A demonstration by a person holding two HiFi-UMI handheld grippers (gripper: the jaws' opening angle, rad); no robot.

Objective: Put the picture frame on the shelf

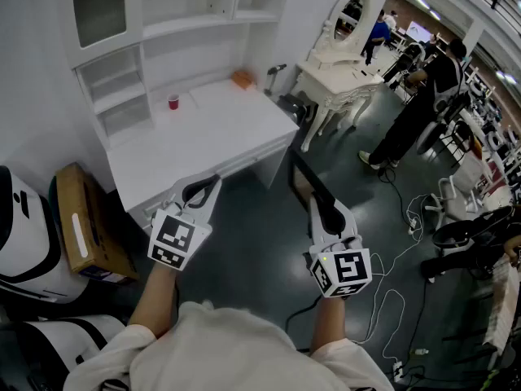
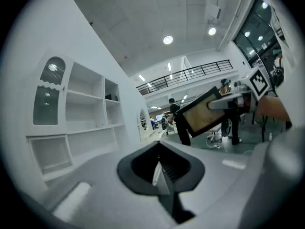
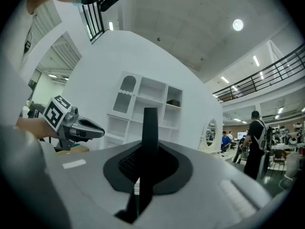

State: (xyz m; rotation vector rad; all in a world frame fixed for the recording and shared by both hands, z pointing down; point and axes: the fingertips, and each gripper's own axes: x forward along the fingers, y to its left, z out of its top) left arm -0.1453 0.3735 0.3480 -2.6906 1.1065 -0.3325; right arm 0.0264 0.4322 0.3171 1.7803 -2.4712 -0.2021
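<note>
Right tongs (image 1: 316, 210) clamp the picture frame (image 1: 301, 184) just short of the surface (image 1: 212, 133); left tongs (image 1: 210, 187) closed, empty. Placing it on the shelf (image 1: 187, 28) above that surface remains.

We're looking at a white table (image 1: 203, 133): a small red cup (image 1: 173, 102) far left, an orange thing (image 1: 242, 79) far right, and the shelf (image 1: 122, 96) standing along its left end.

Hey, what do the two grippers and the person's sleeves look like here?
The left gripper and right gripper are light grey shells tapering to black-lined jaws. Each carries a white cube with black square markers. The person wears a pale cream top whose sleeves end above the forearms.
</note>
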